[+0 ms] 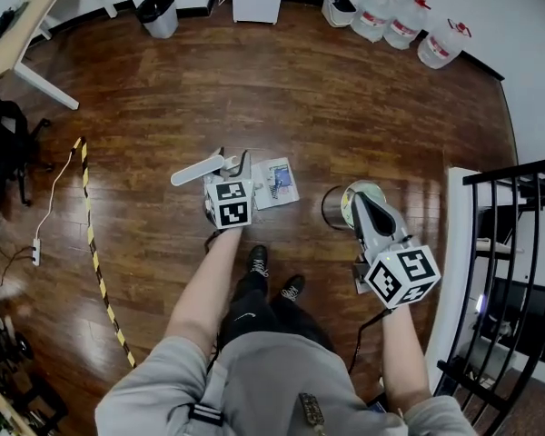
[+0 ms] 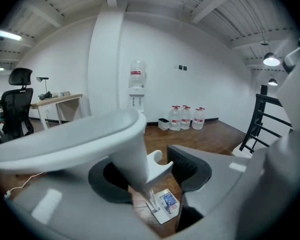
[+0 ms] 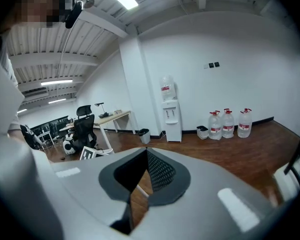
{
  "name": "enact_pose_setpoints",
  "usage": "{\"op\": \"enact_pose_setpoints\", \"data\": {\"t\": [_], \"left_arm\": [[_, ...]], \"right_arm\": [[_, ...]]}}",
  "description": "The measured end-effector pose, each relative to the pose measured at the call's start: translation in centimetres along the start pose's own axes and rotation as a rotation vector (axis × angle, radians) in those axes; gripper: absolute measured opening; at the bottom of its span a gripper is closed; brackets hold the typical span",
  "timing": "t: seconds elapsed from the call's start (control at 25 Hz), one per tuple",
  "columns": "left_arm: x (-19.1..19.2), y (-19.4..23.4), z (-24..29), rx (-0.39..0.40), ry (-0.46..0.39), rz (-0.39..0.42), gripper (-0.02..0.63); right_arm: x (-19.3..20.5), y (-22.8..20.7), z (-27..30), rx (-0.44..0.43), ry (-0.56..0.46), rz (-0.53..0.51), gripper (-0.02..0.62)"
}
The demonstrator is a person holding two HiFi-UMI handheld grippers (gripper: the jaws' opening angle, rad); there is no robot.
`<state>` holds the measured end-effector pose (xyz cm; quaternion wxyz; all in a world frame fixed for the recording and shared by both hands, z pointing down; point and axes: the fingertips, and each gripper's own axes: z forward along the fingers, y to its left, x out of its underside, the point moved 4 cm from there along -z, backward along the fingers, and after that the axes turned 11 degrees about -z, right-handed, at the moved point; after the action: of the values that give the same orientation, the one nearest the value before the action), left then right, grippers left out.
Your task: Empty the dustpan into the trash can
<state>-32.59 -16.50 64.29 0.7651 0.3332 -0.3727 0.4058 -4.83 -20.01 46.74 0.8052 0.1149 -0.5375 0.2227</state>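
A white dustpan point(image 1: 277, 183) lies on the wooden floor with blue-printed paper scraps in it. Its long white handle point(image 1: 198, 171) leans up to the left. My left gripper point(image 1: 225, 166) is shut on that handle. In the left gripper view the handle point(image 2: 90, 139) fills the gap between the jaws of the left gripper point(image 2: 150, 171), and the dustpan point(image 2: 166, 206) shows far below. A small shiny trash can point(image 1: 334, 209) stands on the floor to the right. My right gripper point(image 1: 357, 198) hovers over it, shut and empty. In the right gripper view the right gripper point(image 3: 142, 156) shows only floor below its jaws.
The person's shoes point(image 1: 272, 275) are just behind the dustpan. A black railing point(image 1: 518, 271) and a white ledge close off the right. Yellow-black tape point(image 1: 95, 262) runs along the floor at left. Water jugs point(image 1: 404, 21), a black bin point(image 1: 159, 14) and a desk point(image 1: 27, 16) line the far wall.
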Motion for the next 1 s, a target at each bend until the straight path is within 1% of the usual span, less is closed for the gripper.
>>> {"op": "enact_pose_setpoints", "data": {"t": [0.04,0.16,0.32,0.48,0.68,0.84,1.0], "left_arm": [[-0.2,0.0,0.1,0.000,0.000,-0.004,0.201],[-0.5,-0.4,0.0,0.016,-0.003,0.008,0.209],[-1.5,-2.3,-0.4,0.062,-0.026,0.069,0.206],[-3.4,-4.0,-1.8,0.101,-0.065,0.136,0.206],[-7.3,-6.6,-4.2,0.180,-0.144,0.215,0.204],[-11.3,-8.9,-6.9,0.245,-0.229,0.249,0.201],[-15.1,-11.0,-9.7,0.302,-0.277,0.270,0.196]], "right_arm": [[0.1,-0.1,-0.1,0.005,0.001,0.003,0.000],[0.3,-0.3,-0.3,0.014,-0.004,0.009,0.000],[0.4,-1.1,-1.2,0.035,-0.010,0.015,0.000],[0.2,-1.3,-2.5,0.059,-0.025,0.014,0.000],[-0.6,-1.7,-4.3,0.082,-0.056,0.008,0.000],[-1.8,-2.4,-5.8,0.111,-0.092,0.003,0.000],[-3.0,-2.7,-7.5,0.138,-0.134,-0.006,0.000]]}}
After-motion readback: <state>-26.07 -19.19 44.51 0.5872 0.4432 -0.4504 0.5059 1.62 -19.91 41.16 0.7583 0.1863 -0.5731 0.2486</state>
